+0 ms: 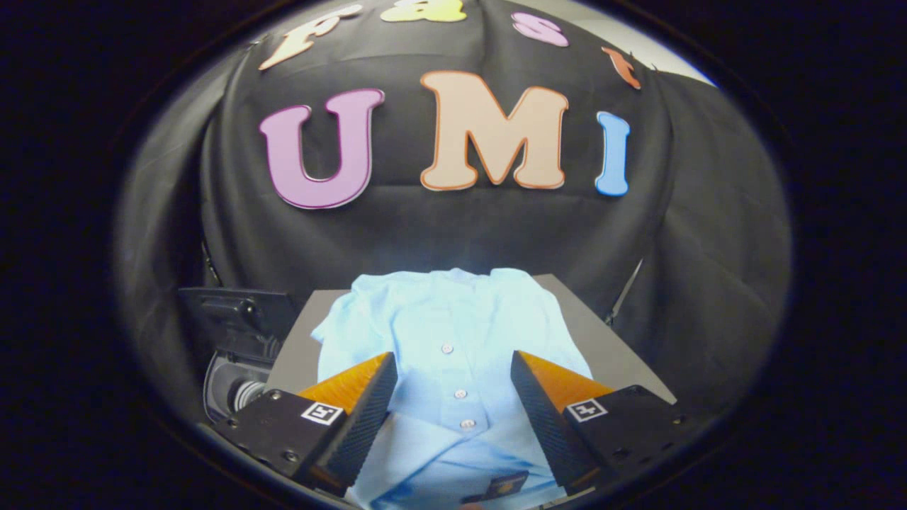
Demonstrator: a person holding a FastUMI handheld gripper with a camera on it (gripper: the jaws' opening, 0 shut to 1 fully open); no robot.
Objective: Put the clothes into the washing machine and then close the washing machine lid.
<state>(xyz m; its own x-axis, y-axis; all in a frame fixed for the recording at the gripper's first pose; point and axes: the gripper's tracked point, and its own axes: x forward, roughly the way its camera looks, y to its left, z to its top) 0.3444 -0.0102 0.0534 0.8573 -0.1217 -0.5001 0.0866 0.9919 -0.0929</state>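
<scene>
Gripper (453,397) hangs wide open over the light blue shirt (446,333), nothing in its grasp.

Here we go: the shirt lies spread flat on a grey table (602,333) in the lower middle of the frame, collar towards the black cloth wall (453,227) behind, its row of small buttons (460,393) running straight down the gap between the two fingers. Both fingers stand far apart, one over each side of the shirt front; whether they touch the cloth is hard to tell. At lower left, beside the table, sits the washing machine (237,340), dark lid raised, round drum opening just visible beneath it.
</scene>
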